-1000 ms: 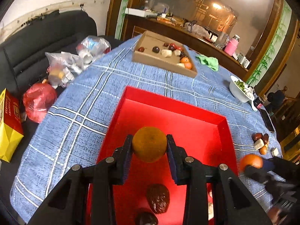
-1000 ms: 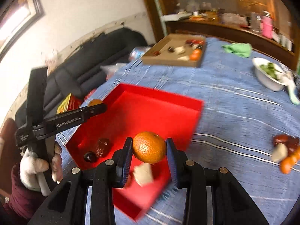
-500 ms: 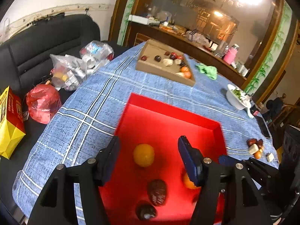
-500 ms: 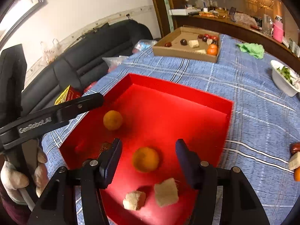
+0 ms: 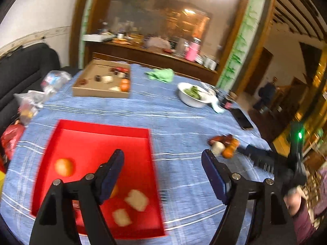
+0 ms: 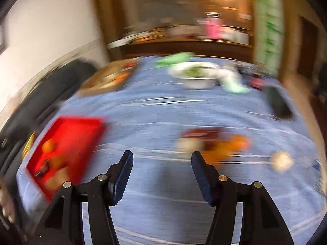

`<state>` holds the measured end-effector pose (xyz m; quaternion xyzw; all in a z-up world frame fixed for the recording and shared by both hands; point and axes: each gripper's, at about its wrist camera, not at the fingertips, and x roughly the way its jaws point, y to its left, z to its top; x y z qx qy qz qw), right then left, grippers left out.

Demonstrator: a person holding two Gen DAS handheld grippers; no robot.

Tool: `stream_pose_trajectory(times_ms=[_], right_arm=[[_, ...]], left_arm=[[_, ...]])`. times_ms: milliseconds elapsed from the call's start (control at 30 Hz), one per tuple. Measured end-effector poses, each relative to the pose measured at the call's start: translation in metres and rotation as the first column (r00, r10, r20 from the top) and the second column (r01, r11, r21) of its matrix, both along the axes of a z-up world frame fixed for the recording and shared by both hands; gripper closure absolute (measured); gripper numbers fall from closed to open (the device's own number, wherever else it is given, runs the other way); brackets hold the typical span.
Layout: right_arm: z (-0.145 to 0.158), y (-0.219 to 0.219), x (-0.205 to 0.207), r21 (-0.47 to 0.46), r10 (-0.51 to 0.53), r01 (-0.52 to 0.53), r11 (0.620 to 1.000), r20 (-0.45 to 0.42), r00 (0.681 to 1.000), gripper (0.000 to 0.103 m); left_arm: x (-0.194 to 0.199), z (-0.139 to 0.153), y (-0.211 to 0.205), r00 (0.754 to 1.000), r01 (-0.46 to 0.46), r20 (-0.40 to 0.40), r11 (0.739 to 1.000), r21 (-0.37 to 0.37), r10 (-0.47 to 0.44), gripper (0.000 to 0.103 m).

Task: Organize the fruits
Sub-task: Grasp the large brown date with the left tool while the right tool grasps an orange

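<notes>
Left gripper [image 5: 162, 171] is gaping wide, holding nothing, tray [image 5: 102, 126] at seven o'clock; right gripper [image 6: 161, 171] is likewise gaping, empty, fruits [image 6: 216, 143] at one o'clock.

right claw [image 6: 161, 171]: spread wide, empty | fruit pile [image 6: 214, 143]: just beyond it, blurred | red tray [image 6: 81, 134]: far left of pile | tabletop [image 6: 163, 114]: blue cloth

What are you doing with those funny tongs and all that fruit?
Sorting fruit into the red tray. Both tongs are open and empty right now: the left tongs hang over the tray's right edge, and the right tongs point at the little fruit pile on the blue tablecloth. An orange and two pale chunks already sit in the tray. The right view is too blurry to tell more.
</notes>
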<state>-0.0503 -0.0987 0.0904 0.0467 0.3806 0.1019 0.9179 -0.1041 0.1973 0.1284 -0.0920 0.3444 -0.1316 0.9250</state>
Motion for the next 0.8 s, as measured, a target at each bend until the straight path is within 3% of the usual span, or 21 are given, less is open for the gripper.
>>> stream_pose_trajectory(times_ms=[67, 200, 300, 433, 500, 567, 700, 800], right_arm=[[-0.005, -0.056, 0.006, 0.039, -0.114, 0.114, 0.993, -0.019, 0.993, 0.040], [-0.017, -0.109, 0.024, 0.182, -0.168, 0.182, 0.966, -0.090, 0.982, 0.041], [-0.020, -0.100, 0.045, 0.205, -0.127, 0.144, 0.968, -0.096, 0.987, 0.047], [-0.032, -0.067, 0.082, 0.128, -0.116, 0.128, 0.983, -0.100, 0.988, 0.047], [-0.046, -0.055, 0.096, 0.109, -0.106, 0.122, 0.987, -0.147, 0.984, 0.055], [-0.052, -0.048, 0.096, 0.139, -0.055, 0.079, 0.987, -0.169, 0.984, 0.072], [-0.047, -0.031, 0.075, 0.196, 0.092, -0.061, 0.979, -0.155, 0.984, 0.072], [-0.046, -0.010, 0.050, 0.254, 0.279, -0.232, 0.939, -0.165, 0.946, 0.071]], left_arm=[[0.004, -0.005, -0.021, 0.999, 0.029, -0.019, 1.000, 0.005, -0.029, 0.026], [0.007, -0.016, -0.051, 0.997, 0.062, -0.051, 0.998, -0.006, -0.063, 0.026], [0.008, -0.025, -0.064, 0.995, 0.072, -0.075, 0.997, -0.011, -0.073, 0.026], [0.010, -0.037, -0.067, 0.991, 0.064, -0.116, 0.998, -0.009, -0.065, 0.026], [0.010, -0.040, -0.063, 0.991, 0.053, -0.123, 0.999, -0.009, -0.054, 0.026], [0.009, -0.041, -0.055, 0.991, 0.041, -0.123, 0.999, -0.011, -0.042, 0.026], [0.012, -0.047, -0.040, 0.991, 0.015, -0.130, 1.000, -0.020, -0.018, 0.026], [0.014, -0.057, -0.038, 0.988, 0.009, -0.152, 1.000, -0.027, -0.013, 0.026]])
